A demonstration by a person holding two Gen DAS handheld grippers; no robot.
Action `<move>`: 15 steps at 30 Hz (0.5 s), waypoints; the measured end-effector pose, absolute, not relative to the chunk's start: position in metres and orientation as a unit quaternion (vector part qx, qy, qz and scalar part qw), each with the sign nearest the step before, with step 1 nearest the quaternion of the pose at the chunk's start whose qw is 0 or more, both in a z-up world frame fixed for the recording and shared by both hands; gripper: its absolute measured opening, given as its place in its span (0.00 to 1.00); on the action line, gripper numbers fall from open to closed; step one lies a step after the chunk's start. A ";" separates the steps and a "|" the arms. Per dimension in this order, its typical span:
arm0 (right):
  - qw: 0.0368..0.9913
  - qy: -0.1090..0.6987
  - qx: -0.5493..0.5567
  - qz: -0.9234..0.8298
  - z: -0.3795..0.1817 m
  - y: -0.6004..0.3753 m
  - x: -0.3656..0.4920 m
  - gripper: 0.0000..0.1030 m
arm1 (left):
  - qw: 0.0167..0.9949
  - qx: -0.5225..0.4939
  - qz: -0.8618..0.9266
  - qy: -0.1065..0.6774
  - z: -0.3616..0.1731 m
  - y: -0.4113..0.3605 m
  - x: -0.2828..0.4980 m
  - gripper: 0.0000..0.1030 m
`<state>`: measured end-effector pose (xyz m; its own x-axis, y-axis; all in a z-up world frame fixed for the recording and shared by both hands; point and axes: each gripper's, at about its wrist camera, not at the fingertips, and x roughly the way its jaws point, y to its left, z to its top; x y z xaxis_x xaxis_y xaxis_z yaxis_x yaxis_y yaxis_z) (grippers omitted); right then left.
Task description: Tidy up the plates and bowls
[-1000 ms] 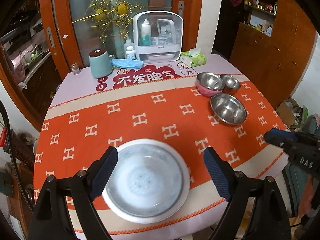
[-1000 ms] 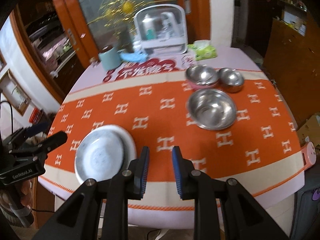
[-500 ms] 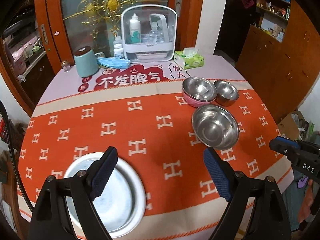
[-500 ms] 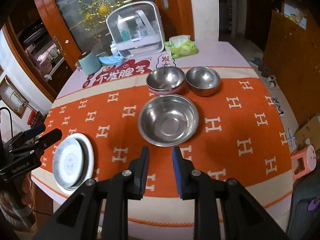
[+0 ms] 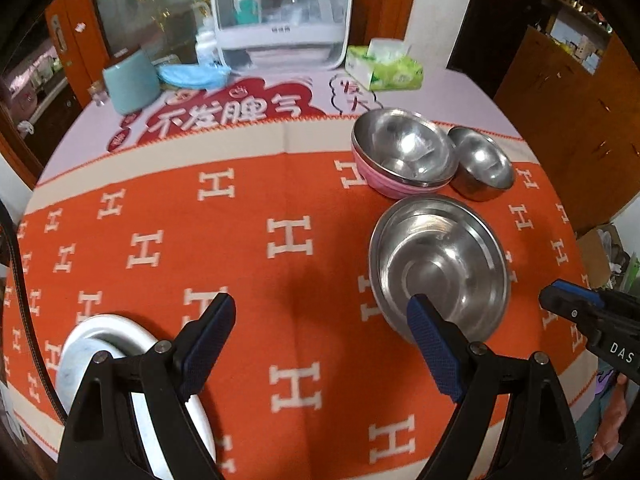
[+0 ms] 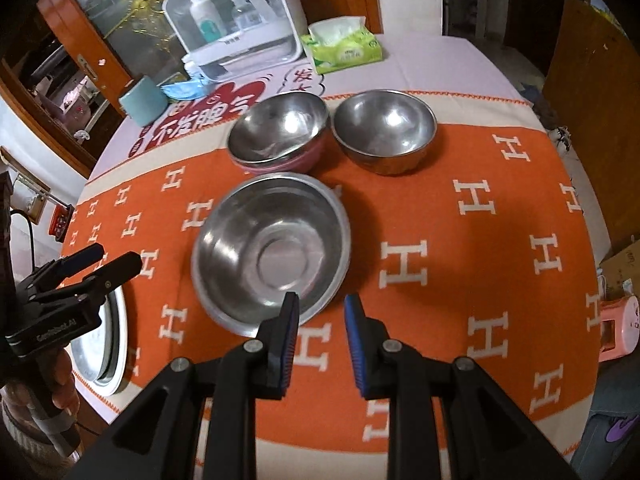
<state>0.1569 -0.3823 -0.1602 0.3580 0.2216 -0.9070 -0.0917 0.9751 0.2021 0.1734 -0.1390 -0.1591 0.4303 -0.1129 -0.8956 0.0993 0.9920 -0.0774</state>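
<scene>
Left wrist view: my left fingers spread wide, empty, over the orange cloth on the worktop; white plate under the left finger, large steel bowl by the right one. Right wrist view: my right fingers narrow, nothing between, at the large steel bowl's near rim; pink-sided bowl and small steel bowl beyond.

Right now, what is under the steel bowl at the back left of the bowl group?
A pink bowl sits under that steel bowl, nested. Only the pink bowl's outer wall shows below the steel rim; its inside and base are covered, so anything between them cannot be seen.
</scene>
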 end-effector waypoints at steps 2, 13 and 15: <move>0.816 0.568 0.061 0.093 -0.170 -0.387 0.170 0.23 | 0.839 -0.012 -0.068 0.539 -0.169 -0.144 0.186 0.84; 0.771 0.619 0.114 0.097 -0.216 -0.399 0.216 0.23 | 0.800 -0.008 -0.103 0.591 -0.213 -0.167 0.233 0.80; 0.766 0.624 0.118 0.100 -0.220 -0.398 0.220 0.23 | 0.791 -0.011 -0.113 0.601 -0.218 -0.169 0.238 0.68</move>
